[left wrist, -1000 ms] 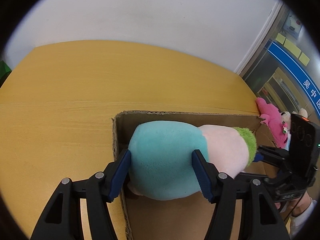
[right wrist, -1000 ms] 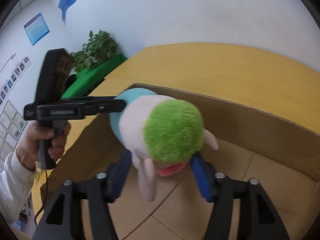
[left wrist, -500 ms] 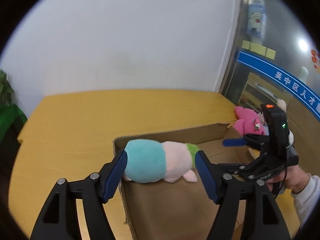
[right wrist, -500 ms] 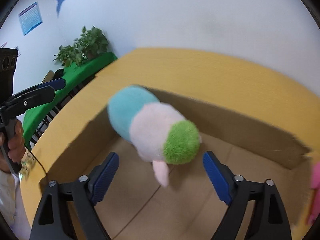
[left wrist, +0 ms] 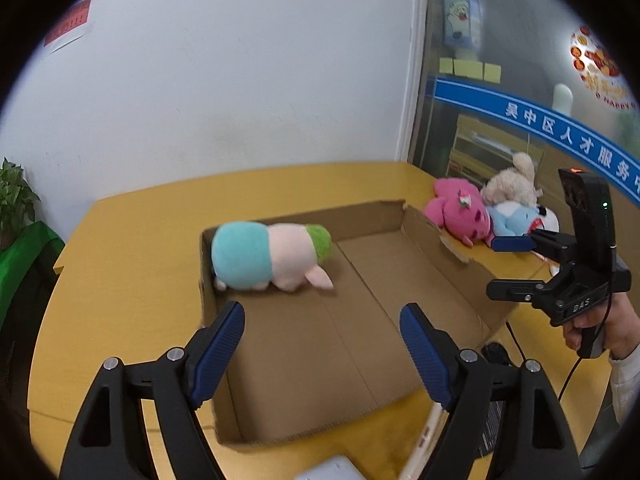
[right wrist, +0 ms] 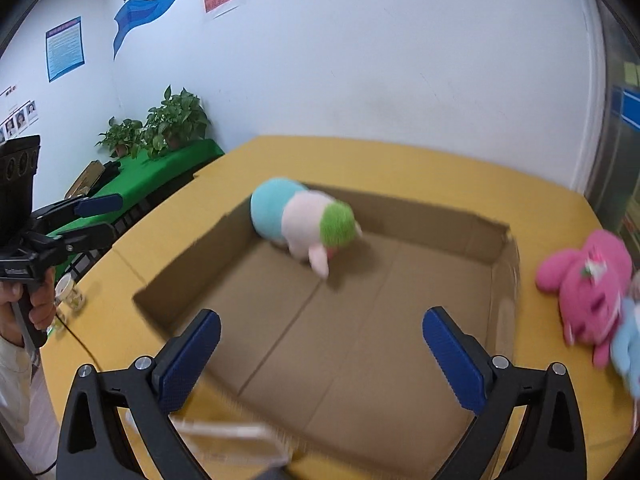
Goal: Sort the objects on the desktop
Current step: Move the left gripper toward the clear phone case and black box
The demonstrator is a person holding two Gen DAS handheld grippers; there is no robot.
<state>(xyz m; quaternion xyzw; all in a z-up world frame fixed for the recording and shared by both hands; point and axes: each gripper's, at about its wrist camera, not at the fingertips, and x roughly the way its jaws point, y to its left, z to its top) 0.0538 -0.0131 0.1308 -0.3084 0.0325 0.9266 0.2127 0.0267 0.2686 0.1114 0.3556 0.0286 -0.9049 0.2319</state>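
Two hand-held grippers are hovering above a shallow cardboard box (left wrist: pixel 436 240) that is sitting on a yellow table (left wrist: pixel 132 240). Starting at the left of the left wrist view, a potted plant (left wrist: pixel 14 200) is standing beside the table's far left corner. The teal, pink and green plush toy (left wrist: pixel 268 258) is lying on its side inside the box, tucked into the far left corner and touching the left wall. The left gripper (left wrist: pixel 322 350) is holding nothing, its blue pads spread wide apart over the near part of the box floor. Further right, outside the box and just beside its right wall, a pink plush (left wrist: pixel 456 216), a beige plush (left wrist: pixel 512 186) and a light blue plush (left wrist: pixel 516 220) are lying bunched together on the table. At the far right, the right gripper (left wrist: pixel 508 268) is seen side-on in the person's hand, fingers parted and empty. In the right wrist view, its pads are likewise standing wide apart over the box (right wrist: pixel 502 240), with the plush toy (right wrist: pixel 304 222) well ahead of them.
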